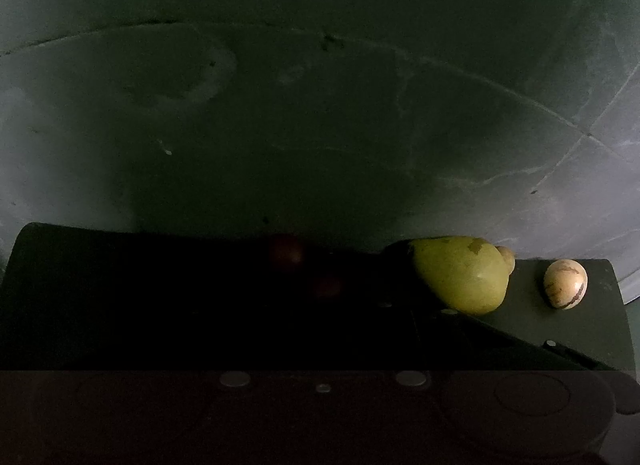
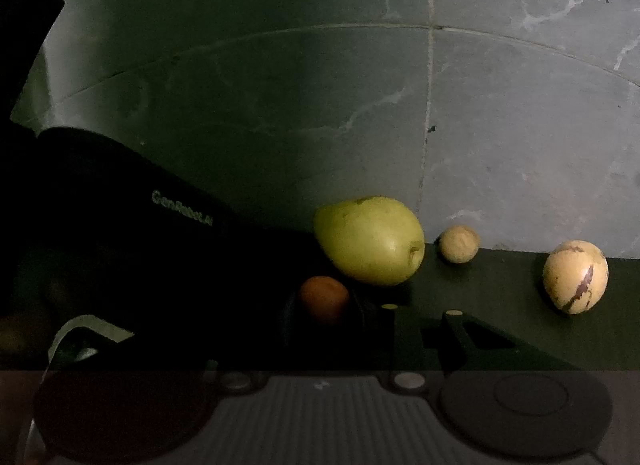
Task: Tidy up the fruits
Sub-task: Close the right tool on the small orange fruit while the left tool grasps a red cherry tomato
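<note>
We take the green pear [image 2: 370, 241] as our landmark: it lies on its side on the dark surface [image 2: 500, 277] near the back edge, where a grey marbled wall [image 2: 520, 125] rises behind it. Just in front and left of it sits a small reddish-brown fruit [image 2: 324, 299], deep in shadow. To its right, apart from it, sits a small tan round fruit [image 2: 459, 244], and farther right a cream fruit with dark streaks [image 2: 575, 282]. The fruits lie loosely spread, so we judge the sorting barely begun. Left of the pear looms our left gripper [image 2: 168, 233], dark and close, likely reaching for it. Neither claw's fingers show clearly, so we cannot tell whether either is spread or pressed together.
</note>
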The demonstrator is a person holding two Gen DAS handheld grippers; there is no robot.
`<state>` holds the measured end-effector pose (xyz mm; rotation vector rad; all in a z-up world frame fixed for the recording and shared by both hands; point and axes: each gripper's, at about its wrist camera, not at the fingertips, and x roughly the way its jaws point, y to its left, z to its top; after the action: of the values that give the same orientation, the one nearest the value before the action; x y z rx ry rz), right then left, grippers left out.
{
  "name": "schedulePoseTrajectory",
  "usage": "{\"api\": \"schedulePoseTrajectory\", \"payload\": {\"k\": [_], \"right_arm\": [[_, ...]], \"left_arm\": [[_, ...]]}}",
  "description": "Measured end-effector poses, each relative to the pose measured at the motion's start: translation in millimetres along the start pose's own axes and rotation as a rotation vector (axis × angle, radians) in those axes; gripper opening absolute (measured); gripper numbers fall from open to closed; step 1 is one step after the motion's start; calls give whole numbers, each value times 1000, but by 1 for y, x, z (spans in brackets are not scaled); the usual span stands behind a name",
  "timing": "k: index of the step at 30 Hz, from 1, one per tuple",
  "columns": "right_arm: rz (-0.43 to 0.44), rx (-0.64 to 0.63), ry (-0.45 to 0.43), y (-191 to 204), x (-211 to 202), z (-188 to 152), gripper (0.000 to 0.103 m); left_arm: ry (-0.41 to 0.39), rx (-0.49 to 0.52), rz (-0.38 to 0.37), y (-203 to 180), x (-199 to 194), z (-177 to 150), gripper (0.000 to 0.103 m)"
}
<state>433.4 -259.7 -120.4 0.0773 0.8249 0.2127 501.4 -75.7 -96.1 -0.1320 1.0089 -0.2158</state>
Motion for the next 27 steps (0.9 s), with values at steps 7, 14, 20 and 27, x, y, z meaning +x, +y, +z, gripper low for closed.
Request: {"api": "schedulePoseTrajectory", "payload": {"k": [7,14,20,27], "right_arm": [[-2,-3,-12,5,-10,-1,33],[-3,-7,-35,12,-31,-1,33],[-18,-8,-39,18,-54,-13,33],[-45,13,-38,23,-73,-28,33]], "left_arm": [[-10,-2,-7,3,-12,-3,26],[-22,11,-16,8,-29,-13,26],[-27,24,-21,16,-46,-25,26],[-18,48,-34,23,-63,-43,26]]}}
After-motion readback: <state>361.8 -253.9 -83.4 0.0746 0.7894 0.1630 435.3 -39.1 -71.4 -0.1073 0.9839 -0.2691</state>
